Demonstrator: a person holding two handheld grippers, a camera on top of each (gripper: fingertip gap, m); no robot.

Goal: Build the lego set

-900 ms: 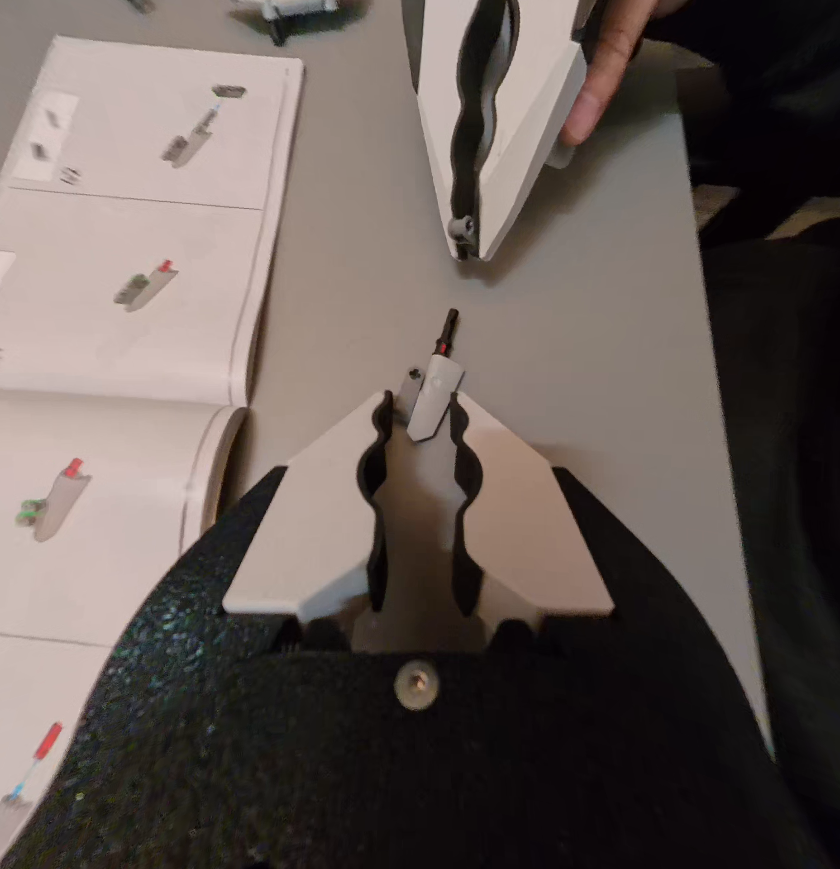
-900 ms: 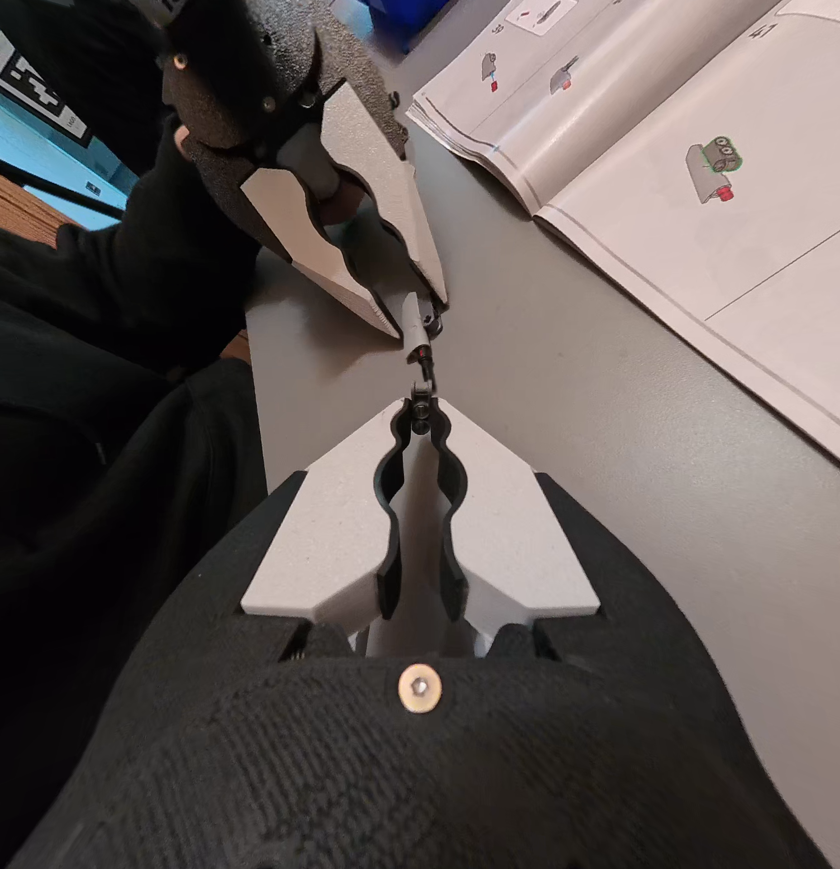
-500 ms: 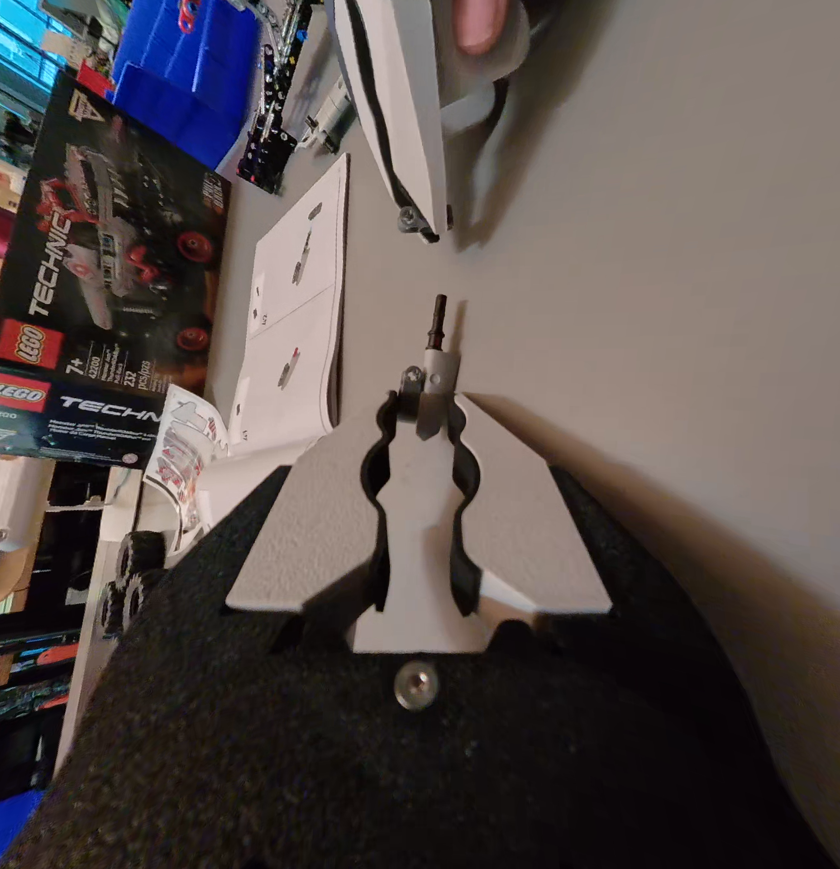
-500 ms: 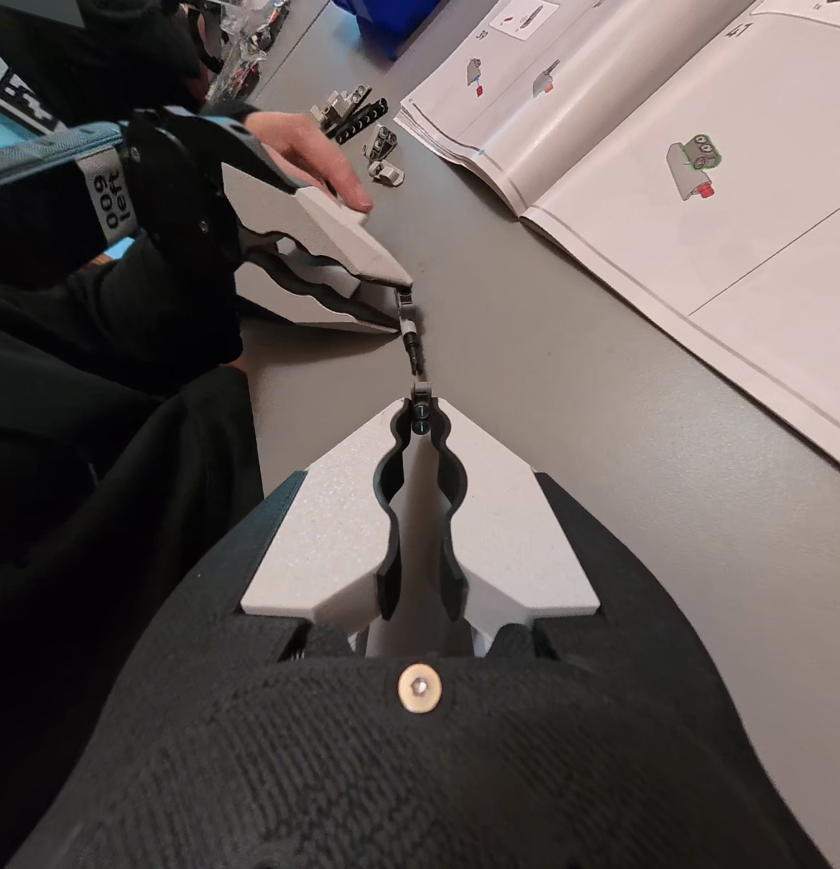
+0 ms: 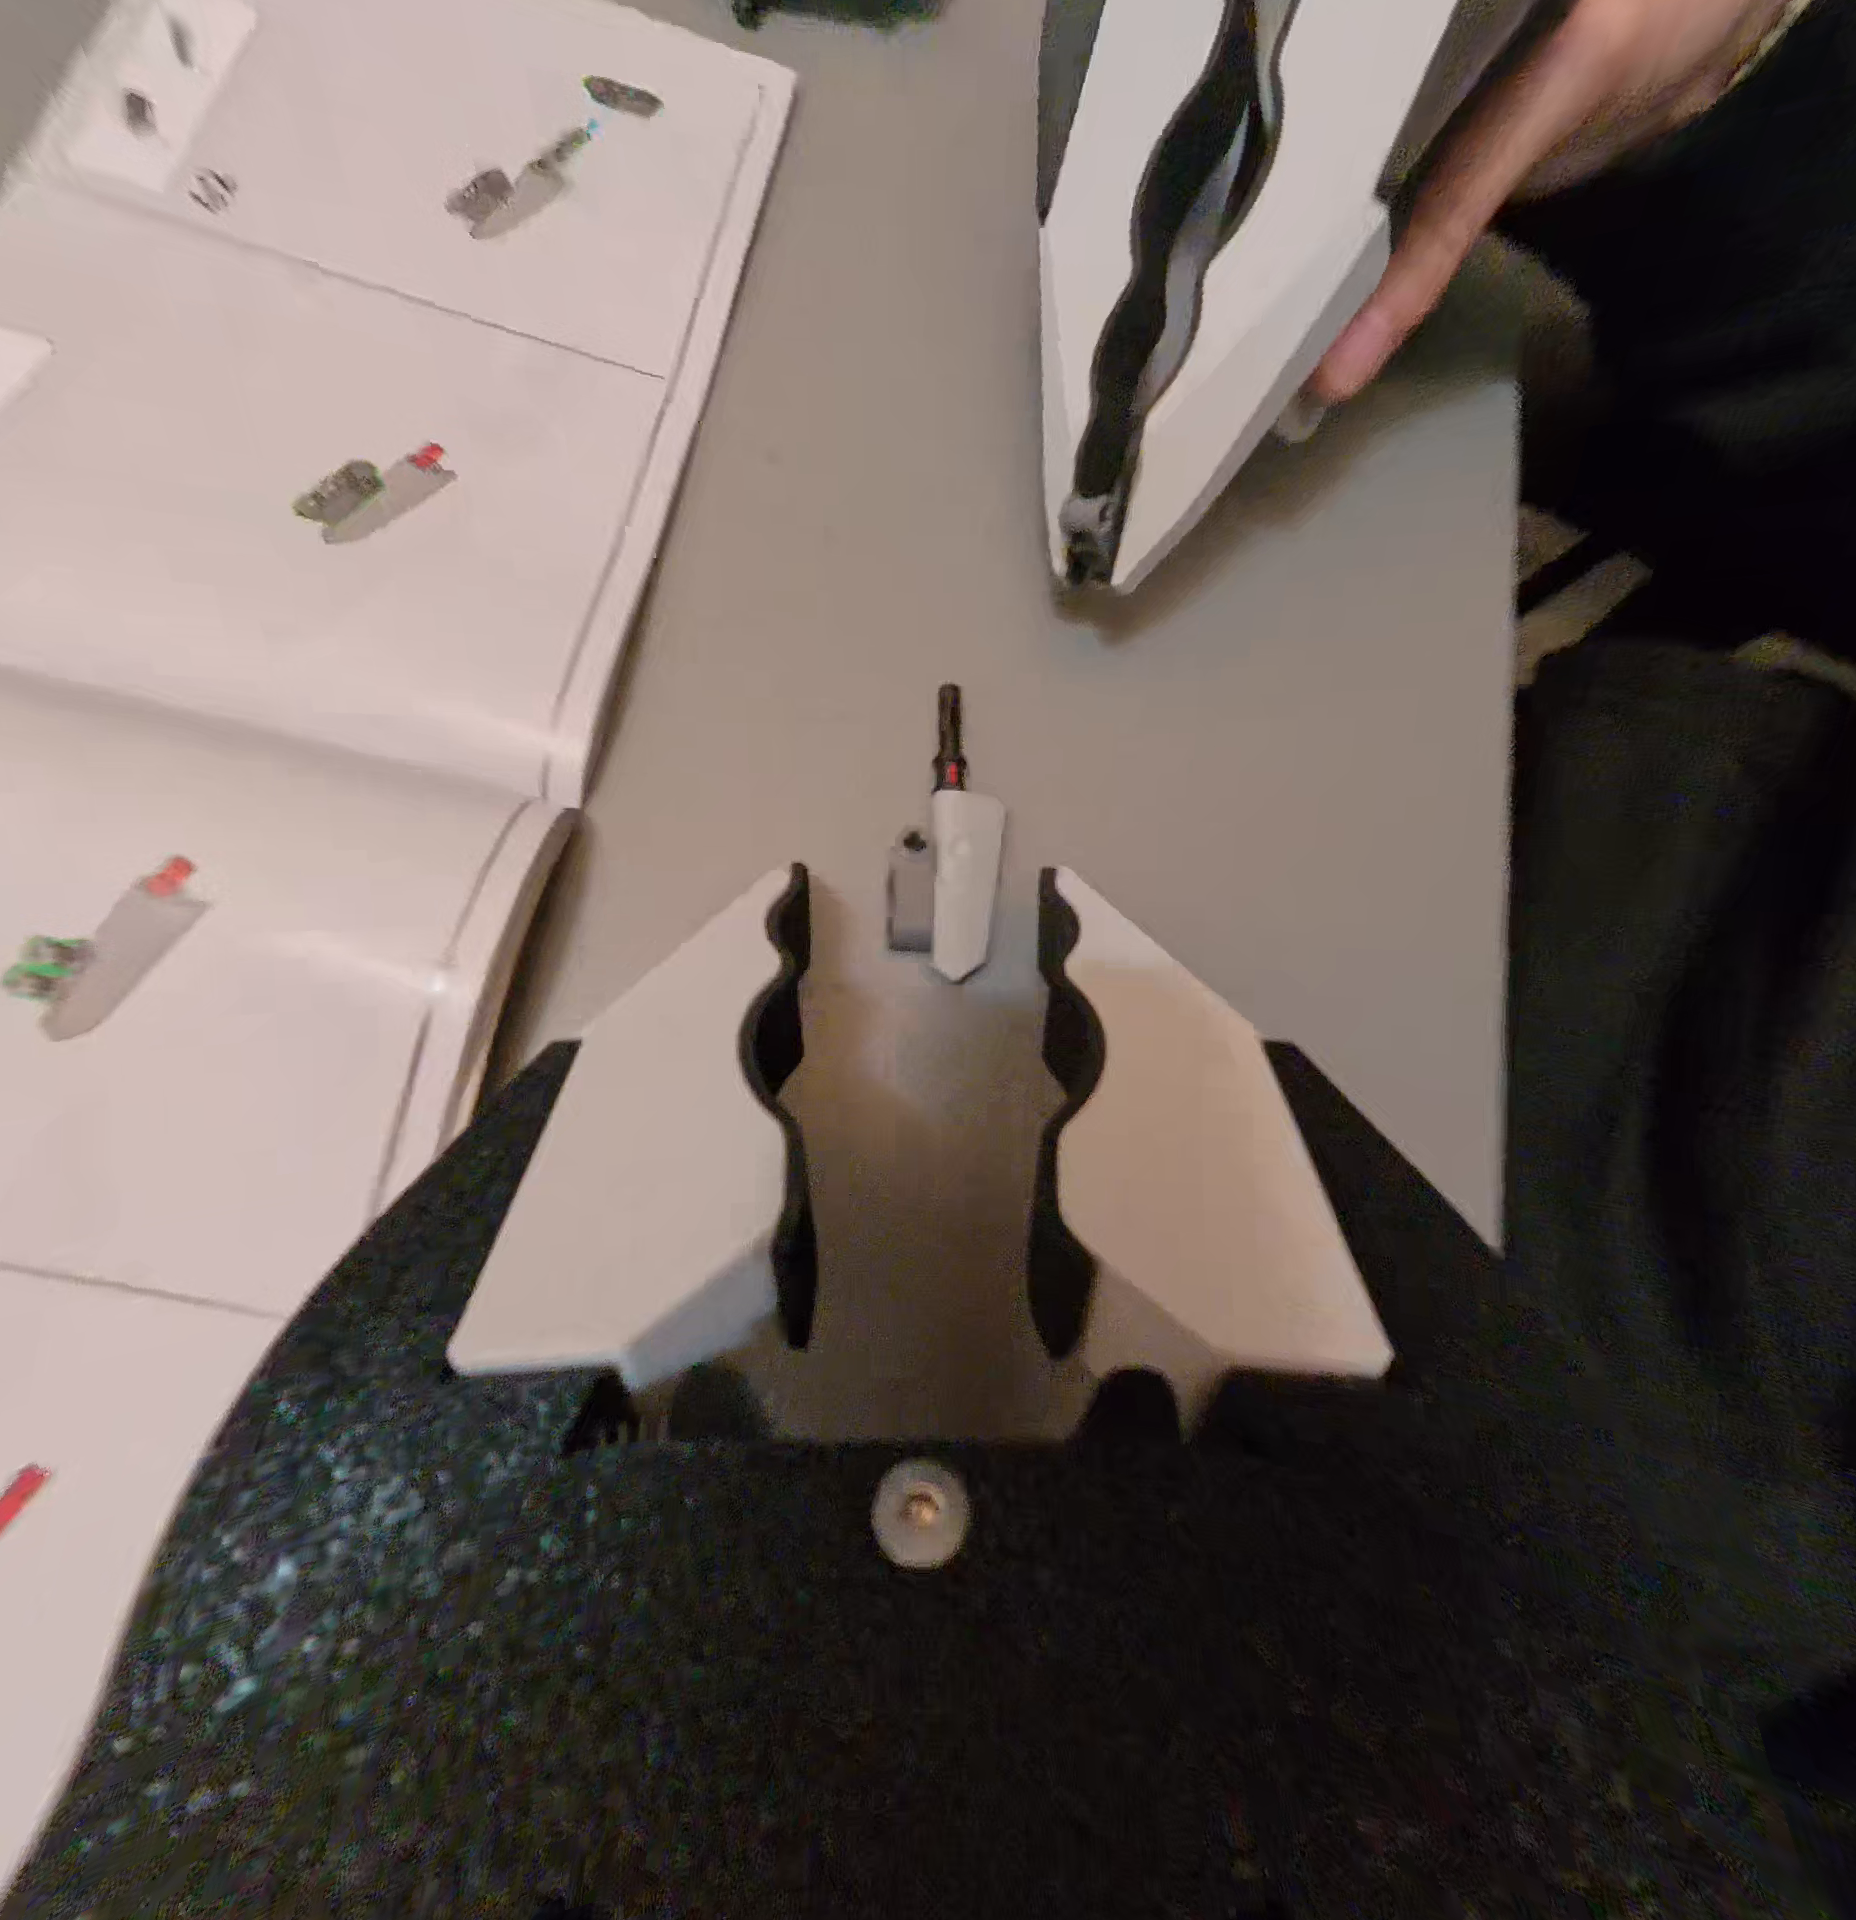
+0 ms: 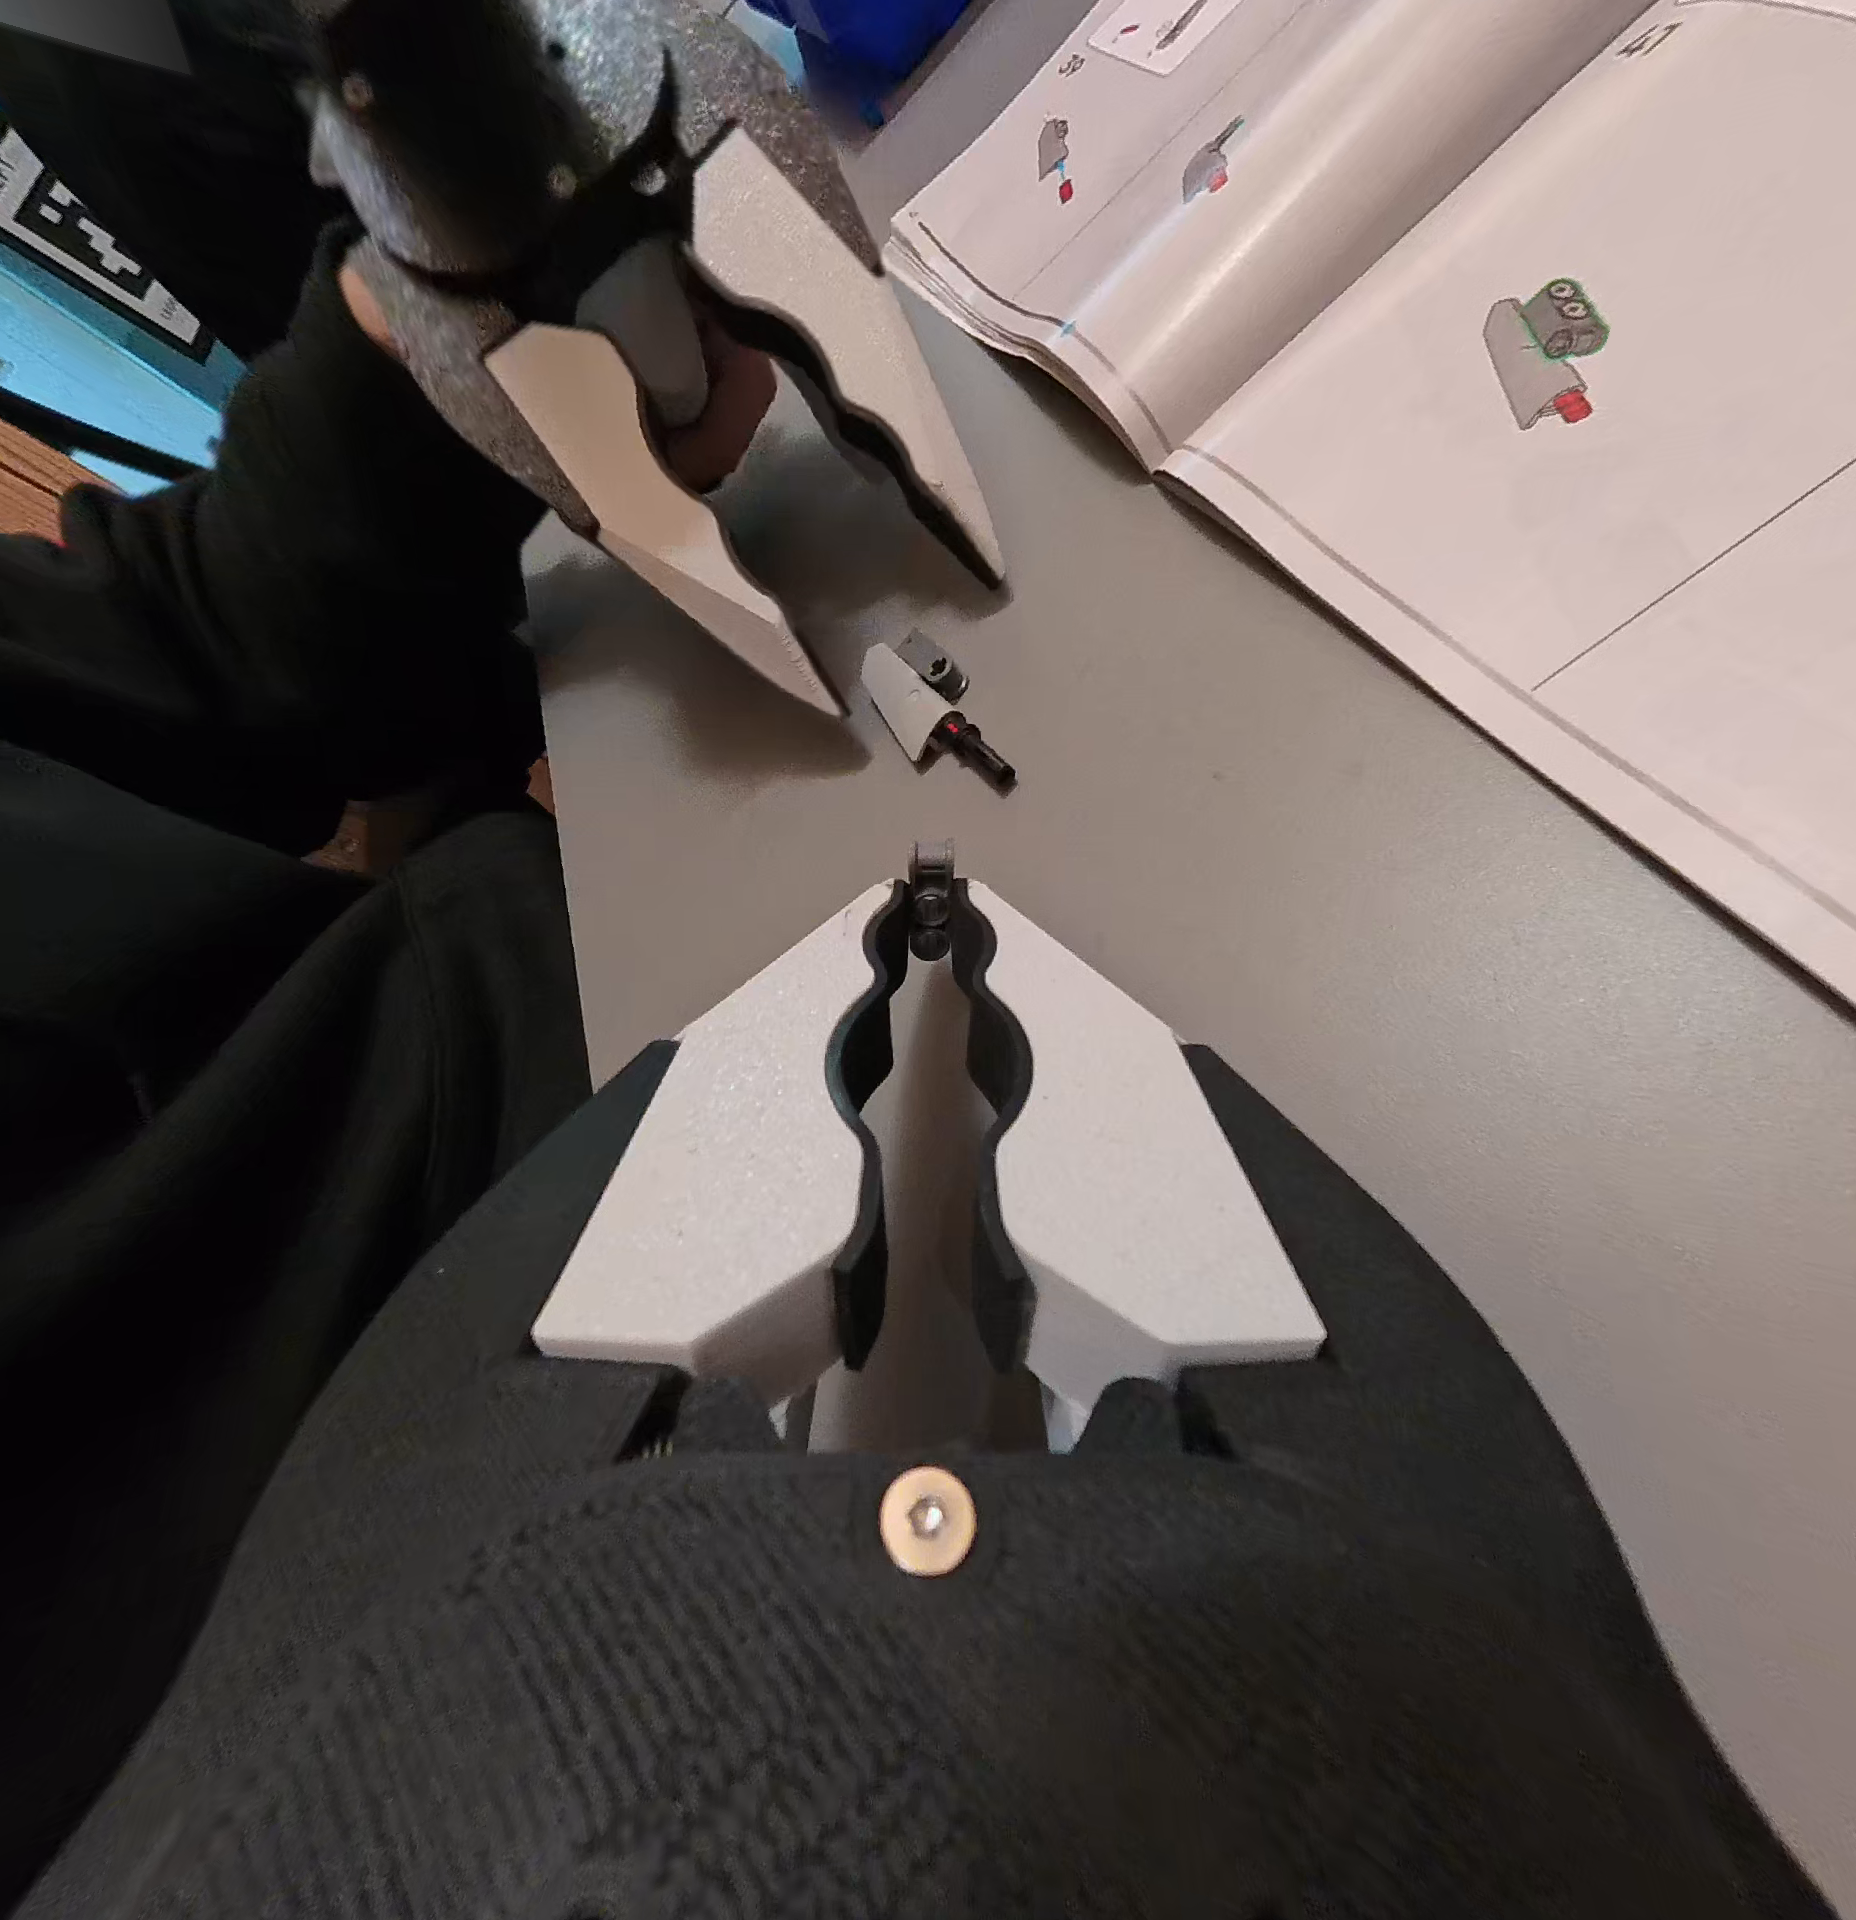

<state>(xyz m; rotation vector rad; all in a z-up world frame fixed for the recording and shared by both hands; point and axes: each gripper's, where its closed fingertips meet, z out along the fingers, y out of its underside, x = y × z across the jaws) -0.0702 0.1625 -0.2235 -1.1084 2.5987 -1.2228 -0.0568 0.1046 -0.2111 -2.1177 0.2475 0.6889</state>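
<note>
A: Left wrist view first. The left gripper (image 5: 919,883) is spread wide and empty; the small grey sub-assembly (image 5: 950,894), with its black axle pointing up-frame, lies on the grey surface (image 5: 1267,831) just beyond the fingertips. The instruction booklet (image 5: 311,499) fills the left side.

B: The right wrist view shows what that one blurs: the right gripper (image 6: 929,894) is pressed together, pinching a small grey connector (image 6: 931,868) at its tips at mid-frame, near the axle's end.

A: The risk, I'd judge: unheld, the sub-assembly may slide or spin when the connector is pushed on.

B: Or the tiny connector twists out of the pinch.
</note>
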